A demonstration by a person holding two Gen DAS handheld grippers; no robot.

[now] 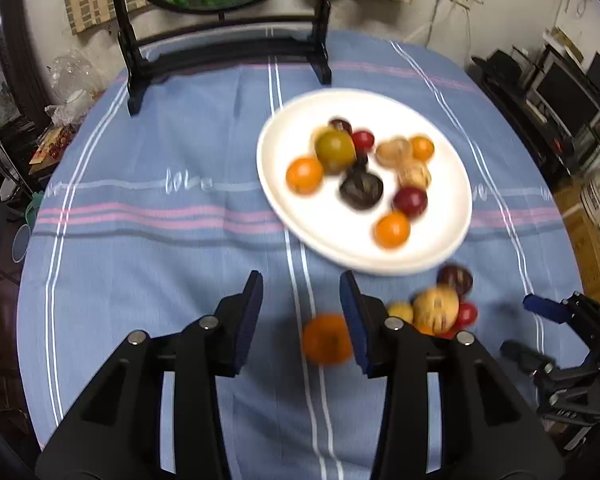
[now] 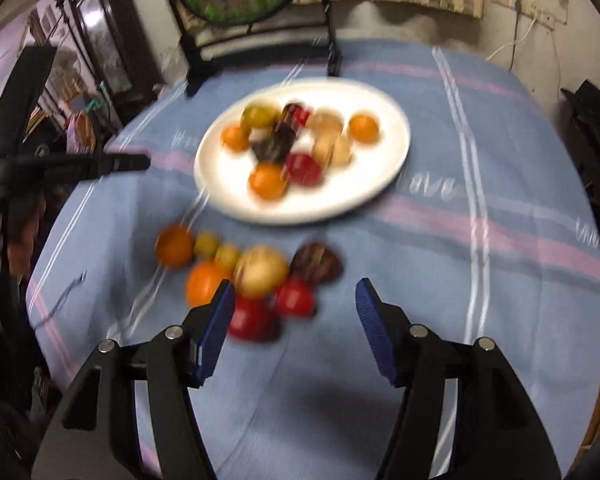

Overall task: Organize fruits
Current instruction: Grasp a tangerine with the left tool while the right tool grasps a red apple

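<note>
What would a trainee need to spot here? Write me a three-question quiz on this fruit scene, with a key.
1. True or false: the left gripper is shut on a fruit.
2. Which lies nearest the left gripper's right finger? A) loose orange fruit B) dark fruit on the white plate C) black stand
3. Fill in: the heap of loose fruit lies on the ____, not on the white plate.

Key
1. False; its jaws are apart and hold nothing.
2. A
3. Tablecloth; the right gripper is open just behind the heap.
</note>
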